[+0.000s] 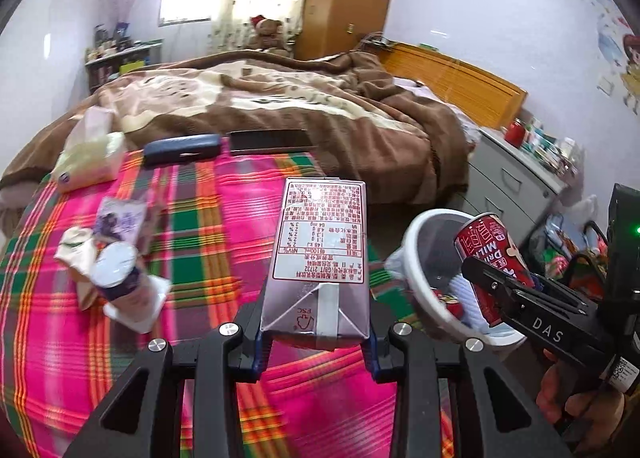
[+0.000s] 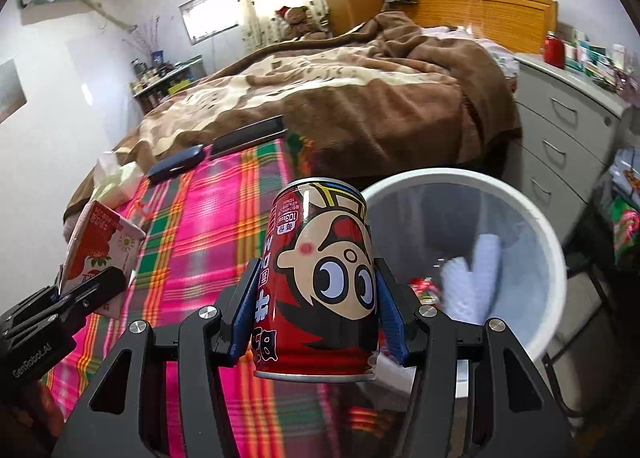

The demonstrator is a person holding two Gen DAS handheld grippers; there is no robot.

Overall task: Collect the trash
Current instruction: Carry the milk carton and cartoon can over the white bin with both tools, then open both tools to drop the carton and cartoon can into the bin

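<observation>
Bedside, over the pink plaid blanket [image 1: 192, 242], the right gripper [image 2: 316, 318] is gripping an upright red drink can [image 2: 320, 278]; the white round trash bin [image 2: 548, 242] is lying at its two o'clock. The left gripper [image 1: 316, 342] is clamping a maroon drink carton [image 1: 320, 254], farther away.

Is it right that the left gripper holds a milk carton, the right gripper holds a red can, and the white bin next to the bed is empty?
Not quite: the bin is not empty. The right wrist view shows white paper and a red wrapper already lying in it. The rest holds: the left gripper is clamped on the carton and the right gripper on the red can.
</observation>
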